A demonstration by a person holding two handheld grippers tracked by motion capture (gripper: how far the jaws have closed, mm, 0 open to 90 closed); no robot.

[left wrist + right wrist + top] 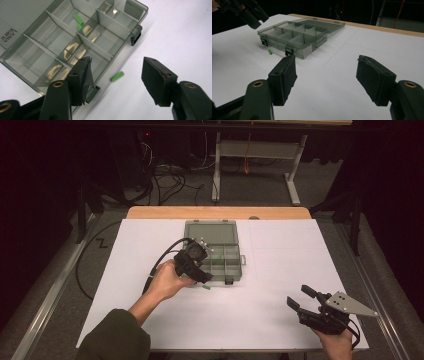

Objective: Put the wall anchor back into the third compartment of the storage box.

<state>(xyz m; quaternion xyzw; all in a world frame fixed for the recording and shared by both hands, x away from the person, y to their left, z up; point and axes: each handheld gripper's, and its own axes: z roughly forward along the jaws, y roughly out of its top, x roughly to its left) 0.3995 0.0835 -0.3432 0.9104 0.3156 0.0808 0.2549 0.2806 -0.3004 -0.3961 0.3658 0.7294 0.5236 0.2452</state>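
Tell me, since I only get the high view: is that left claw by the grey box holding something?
Observer: No. In the left gripper view the left claw stands open and empty. One green piece lies on the table, just outside the box.
Operator: Anything inside the box?
Observer: Two more green pieces lie close together in one compartment.
Operator: What does its side look like?
Observer: The right gripper view shows a white label on the side wall, around the corner from the two dark latches.
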